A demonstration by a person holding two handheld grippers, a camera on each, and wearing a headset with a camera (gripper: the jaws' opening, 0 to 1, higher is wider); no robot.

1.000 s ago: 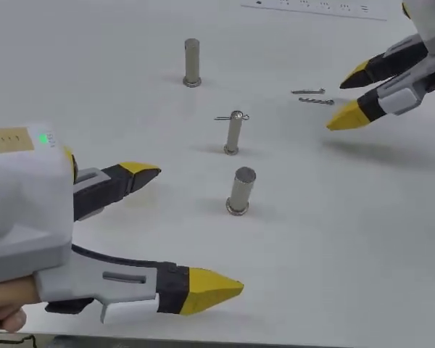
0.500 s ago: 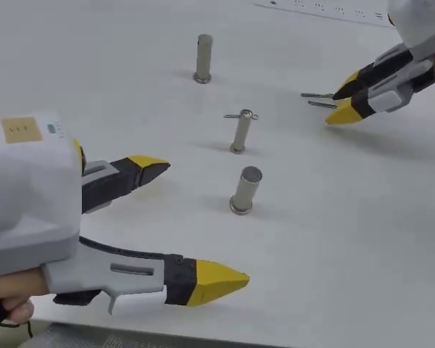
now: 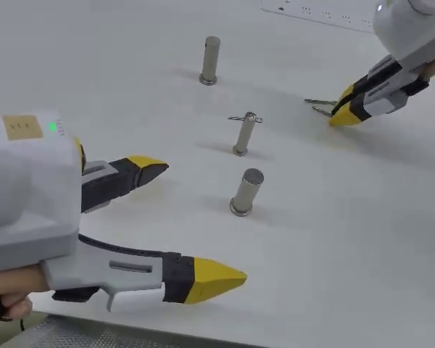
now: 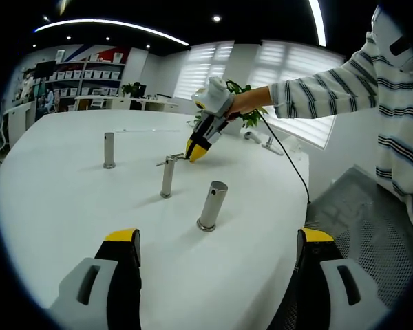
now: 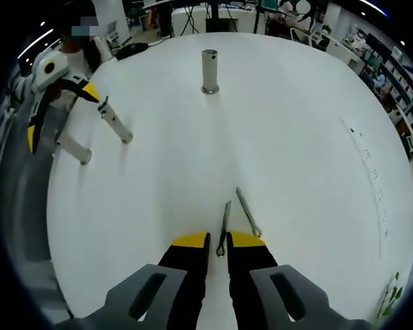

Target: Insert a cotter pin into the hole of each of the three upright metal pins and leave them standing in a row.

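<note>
White worktop (image 3: 362,239); left gripper (image 3: 203,222) by its near edge, jaws wide apart and empty; right gripper (image 5: 218,240) toward the far right corner, jaws narrowed to a slit; near upright pin (image 3: 246,191) and far upright pin (image 3: 209,60) unfilled; between the right jaws, not visibly pinched, one flat-lying cotter pin (image 5: 224,227), liable to skid off the closing tips or knock the second cotter pin (image 5: 248,212).

1 cotter pin (image 5: 226,218) end hidden between right gripper (image 5: 218,239) jaws; grip unclear

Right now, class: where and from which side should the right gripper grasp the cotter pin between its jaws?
Grip the cotter pin at its looped near end, the right gripper coming along its length: it lies flat on the table, legs pointing away, free for inserting.
</note>
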